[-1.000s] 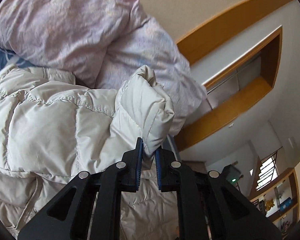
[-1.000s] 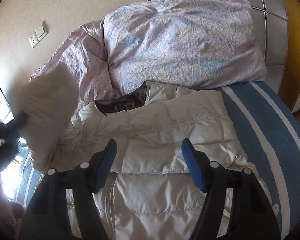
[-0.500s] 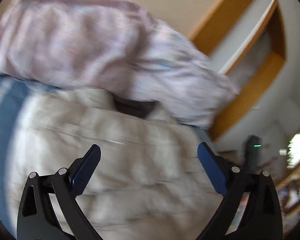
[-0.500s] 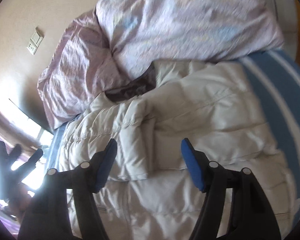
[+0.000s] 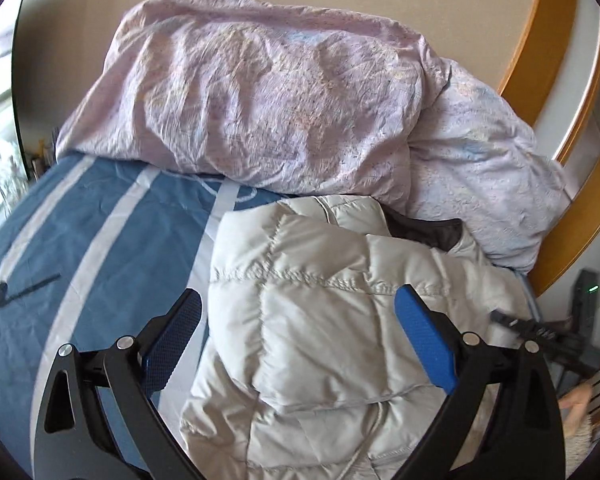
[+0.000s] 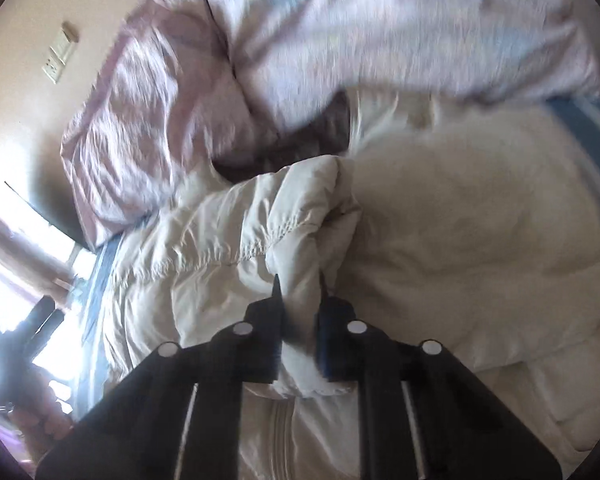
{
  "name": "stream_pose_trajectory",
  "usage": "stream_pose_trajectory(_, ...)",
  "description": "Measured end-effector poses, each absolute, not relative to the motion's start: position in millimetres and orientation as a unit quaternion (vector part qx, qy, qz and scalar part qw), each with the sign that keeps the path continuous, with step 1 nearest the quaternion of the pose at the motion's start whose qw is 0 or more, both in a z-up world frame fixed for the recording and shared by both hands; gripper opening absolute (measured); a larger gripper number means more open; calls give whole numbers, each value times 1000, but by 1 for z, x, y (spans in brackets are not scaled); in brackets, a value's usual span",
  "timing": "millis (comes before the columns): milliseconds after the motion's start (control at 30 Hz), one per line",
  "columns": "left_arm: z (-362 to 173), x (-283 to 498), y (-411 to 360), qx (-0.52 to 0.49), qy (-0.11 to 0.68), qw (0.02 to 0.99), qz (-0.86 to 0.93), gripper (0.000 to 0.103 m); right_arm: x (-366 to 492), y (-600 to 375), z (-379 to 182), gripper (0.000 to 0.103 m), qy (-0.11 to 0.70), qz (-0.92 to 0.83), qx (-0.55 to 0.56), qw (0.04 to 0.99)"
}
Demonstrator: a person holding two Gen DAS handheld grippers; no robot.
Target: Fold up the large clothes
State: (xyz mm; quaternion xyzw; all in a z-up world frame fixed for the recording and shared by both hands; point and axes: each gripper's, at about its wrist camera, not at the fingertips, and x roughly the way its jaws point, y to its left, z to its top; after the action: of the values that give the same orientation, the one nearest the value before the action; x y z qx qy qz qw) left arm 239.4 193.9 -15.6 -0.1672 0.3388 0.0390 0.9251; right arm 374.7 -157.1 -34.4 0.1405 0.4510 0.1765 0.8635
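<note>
In the left wrist view, the left gripper (image 5: 298,336) sits at the bottom w/ its two blue pads spread wide, nothing pinched; the puffy cream jacket (image 5: 324,320) shows between them but they are not pressing on it. The jacket lies in the lower middle & right of the frame, on a blue sheet (image 5: 100,240) w/ pale stripes that fills the left side. A dark collar lining peeks out at the jacket's top right. Behind it, across the upper half, is a big crumpled pink-purple quilt (image 5: 280,92). Far back there is a beige wall & a wood frame at the upper right. In the right wrist view, the right gripper (image 6: 300,296) at the bottom middle is pressed together, pinching a fold of the jacket (image 6: 284,224) that bunches up just above its tips. More jacket spreads to the right, blurry. The quilt (image 6: 380,28) fills the top, & a wall switch (image 6: 60,58) is at the upper left.
</note>
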Motion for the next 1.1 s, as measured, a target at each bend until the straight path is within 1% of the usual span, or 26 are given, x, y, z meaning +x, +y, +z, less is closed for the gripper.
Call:
stream_pose_trajectory(33,-15,241,190,-152,338,928,45,98,373,-159,-33,14,443,162,136,871)
stream_pose_trajectory(67,-16,243,187,-137,337,930,50,98,374,-158,-39,14,455,147,121,870)
stream_pose_trajectory(100,-16,245,184,-128,337,931,52,98,376,-154,-48,20,476,137,96,863)
stream_pose_trajectory(133,-17,248,181,-118,339,932,54,98,377,-151,-53,30,487,129,73,861)
stream_pose_trajectory(167,-18,250,179,-110,342,932,53,98,376,-151,-53,36,483,118,57,865)
stream_pose_trajectory(200,-20,253,176,-103,345,932,52,98,371,-152,-44,41,462,103,45,880)
stream_pose_trajectory(233,-20,256,174,-98,346,932,49,98,367,-154,-34,43,437,96,42,893)
stream_pose_trajectory(300,-21,262,169,-89,348,932,45,98,358,-152,-10,43,371,101,34,922)
stream_pose_trajectory(367,-22,272,158,-75,350,933,35,98,361,-140,-5,40,365,136,8,921)
stream_pose_trajectory(433,-25,280,148,-63,349,934,26,98,370,-128,-11,26,379,181,-9,907)
stream_pose_trajectory(467,-26,284,143,-56,350,935,23,97,375,-123,-17,24,384,186,-23,904)
stream_pose_trajectory(633,-44,305,124,-11,357,934,14,93,391,-111,-39,22,395,190,-75,895)
stream_pose_trajectory(733,-64,318,123,5,381,924,24,89,398,-102,-63,22,423,180,-104,882)
stream_pose_trajectory(833,-85,327,132,-23,406,914,15,89,399,-99,-78,22,423,173,-119,881)
stream_pose_trajectory(967,-97,334,129,-12,413,910,20,92,398,-93,-87,22,400,165,-139,891)
stream_pose_trajectory(1100,-110,341,128,-9,418,908,28,94,398,-95,-89,22,384,165,-131,899)
